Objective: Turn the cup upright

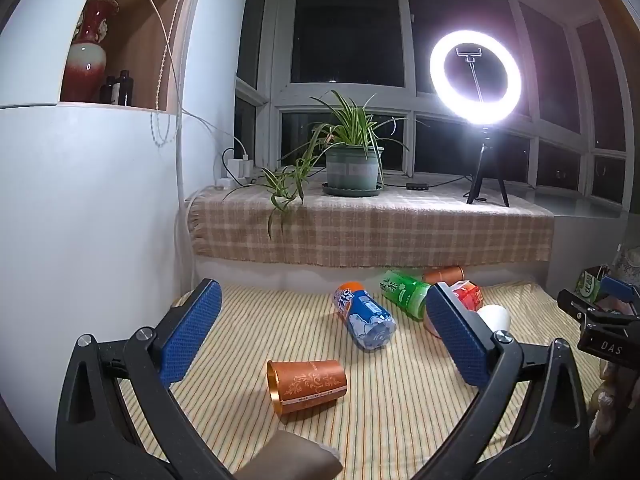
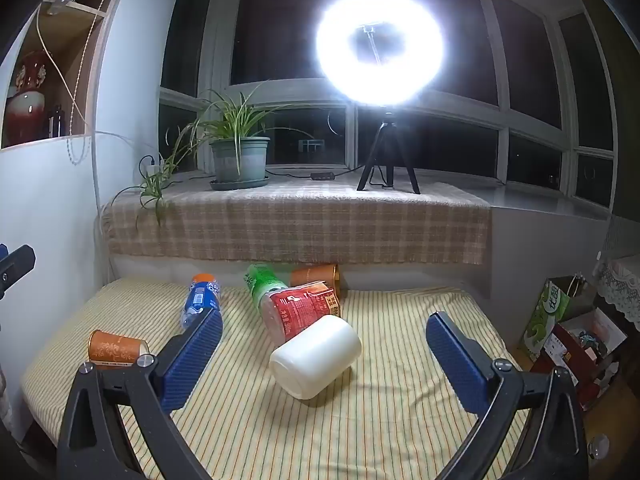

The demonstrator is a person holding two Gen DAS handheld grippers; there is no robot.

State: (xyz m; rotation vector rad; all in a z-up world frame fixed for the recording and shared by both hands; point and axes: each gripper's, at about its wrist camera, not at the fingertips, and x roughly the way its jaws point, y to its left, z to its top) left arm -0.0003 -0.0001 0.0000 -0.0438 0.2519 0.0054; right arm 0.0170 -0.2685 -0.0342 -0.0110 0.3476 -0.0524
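Here, both of my tools hover over the striped mattress (image 2: pixel 400 420), and neither holds anything. My left gripper (image 1: pixel 324 332) has its jaws spread wide, and the copper cup (image 1: pixel 306 385) lies on its side on the mattress between and just below its pads, rim toward the white wall. My right gripper (image 2: pixel 324 354) is equally wide open, with the white cup (image 2: pixel 316 356) on its side between its pads.

Taking the white cup as landmark: the red bottle (image 2: pixel 298 306) touches or nearly touches its far side, the green bottle (image 2: pixel 262 280) and a second copper cup (image 2: pixel 316 276) lie beyond that against the ledge, the blue bottle (image 2: pixel 200 296) lies off toward the wall, and the near copper cup (image 2: pixel 116 350) lies nearest the wall.

Hazards, as I judge them:
- Both cups are round and lying down, so an uneven close may roll one out of the pads.
- The mattress is soft; a cup set upright may tip over again.
- Closing on the white cup may nudge the red bottle, which could roll.
- The copper cup's smooth wall may slip when rotated.
- My two tools work near each other and could collide.
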